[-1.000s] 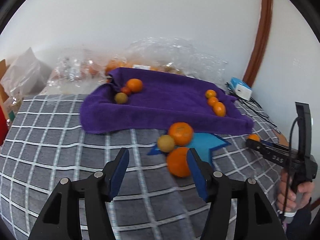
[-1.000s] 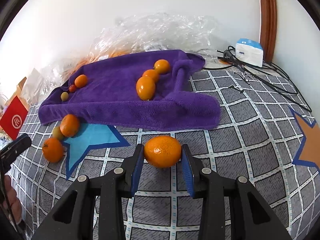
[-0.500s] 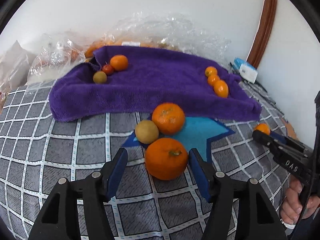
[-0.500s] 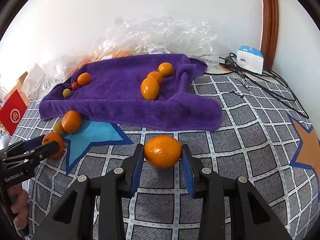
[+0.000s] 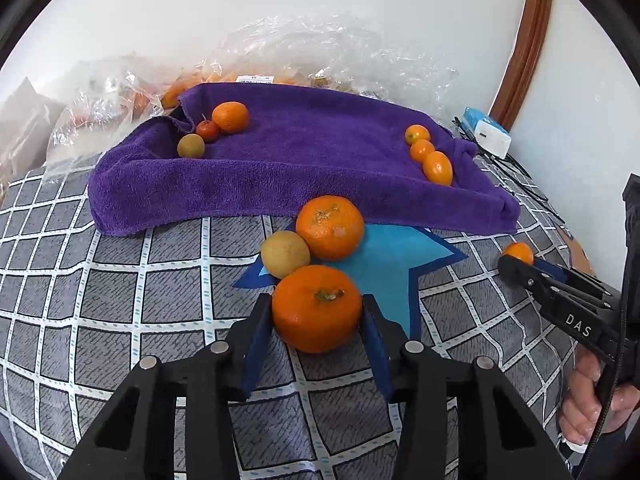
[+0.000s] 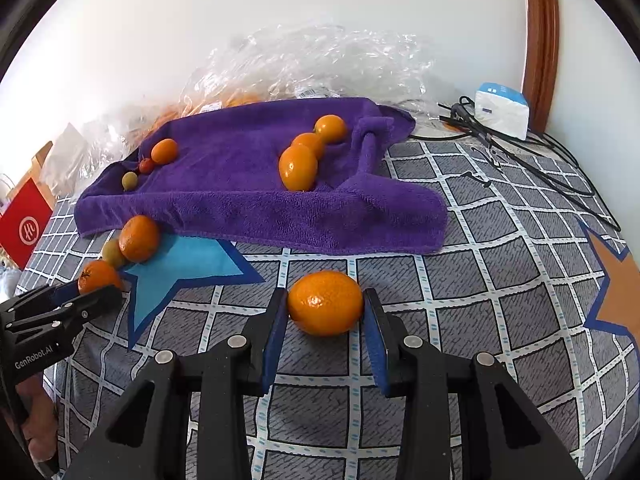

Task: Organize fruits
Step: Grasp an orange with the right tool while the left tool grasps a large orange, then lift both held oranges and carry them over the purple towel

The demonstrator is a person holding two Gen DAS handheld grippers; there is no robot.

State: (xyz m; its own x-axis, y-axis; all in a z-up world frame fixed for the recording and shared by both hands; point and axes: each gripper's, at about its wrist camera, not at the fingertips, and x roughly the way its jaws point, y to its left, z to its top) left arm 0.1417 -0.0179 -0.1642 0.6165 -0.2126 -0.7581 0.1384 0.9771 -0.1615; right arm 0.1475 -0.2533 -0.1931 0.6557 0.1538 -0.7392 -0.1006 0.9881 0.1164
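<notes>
1. two grippers each close around a fruit on the grey checked cloth (image 5: 120,280), both in front of the purple towel (image 5: 304,168).
2. the left gripper (image 5: 318,320) has its blue pads against both sides of a stemmed orange (image 5: 318,308), clenched on it just off the towel's front edge, at the blue star patch (image 5: 392,256).
3. touching that orange, toward the towel, sit a yellow-green fruit (image 5: 285,253) and another orange (image 5: 330,227), the latter right at the towel's hem.
4. the right gripper (image 6: 325,320) grasps a smooth orange (image 6: 325,303), pads pressed to its flanks, in front of the towel's near edge and right of the star.
5. on the towel, at its right end, three small orange fruits (image 5: 425,151) lie in a touching row.
6. at the towel's far left corner lie a small mandarin (image 5: 230,117), a tiny red fruit (image 5: 208,130) and a small greenish fruit (image 5: 191,145), close together in a line.
7. behind the towel lie crumpled clear plastic bags (image 5: 320,52); beyond its right end, a white and blue box (image 6: 502,110) with black cables (image 6: 532,160).
</notes>
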